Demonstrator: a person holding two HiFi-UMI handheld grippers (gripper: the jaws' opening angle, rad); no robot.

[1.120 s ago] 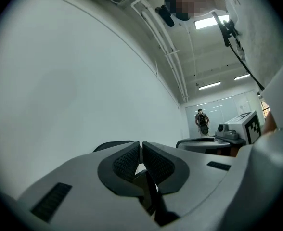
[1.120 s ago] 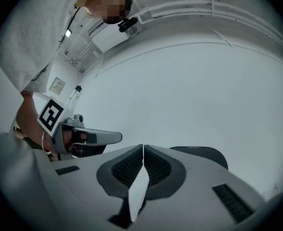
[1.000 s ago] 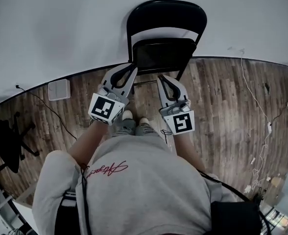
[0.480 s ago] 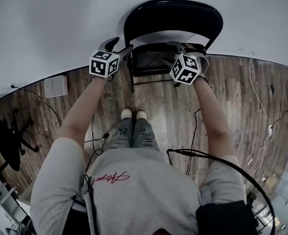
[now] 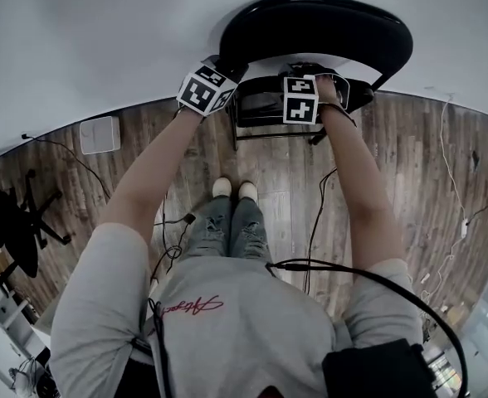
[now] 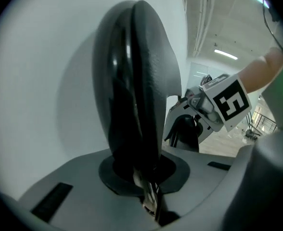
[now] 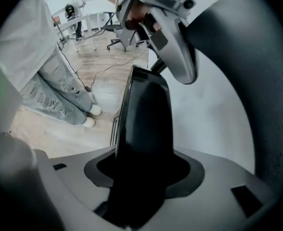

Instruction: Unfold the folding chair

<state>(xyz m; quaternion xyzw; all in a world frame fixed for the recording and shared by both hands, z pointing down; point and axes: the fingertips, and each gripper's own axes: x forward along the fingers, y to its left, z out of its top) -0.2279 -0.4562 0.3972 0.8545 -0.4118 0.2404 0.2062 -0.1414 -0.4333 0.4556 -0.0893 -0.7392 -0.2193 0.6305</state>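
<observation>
Your left tongs (image 6: 142, 172) are closing narrow on the left rim of the black padded metal folding chair (image 5: 327, 36), its backrest (image 6: 146, 71) stretching away to their right. Your right tongs (image 7: 137, 186), opening wide, straddle the edge of the folded seat (image 7: 146, 114) just beneath; pull it toward you.

The left gripper (image 6: 146, 177) is closing its jaws on the edge of the black chair backrest (image 6: 141, 81), which rises upright between them, before a white wall (image 6: 40, 71).
</observation>
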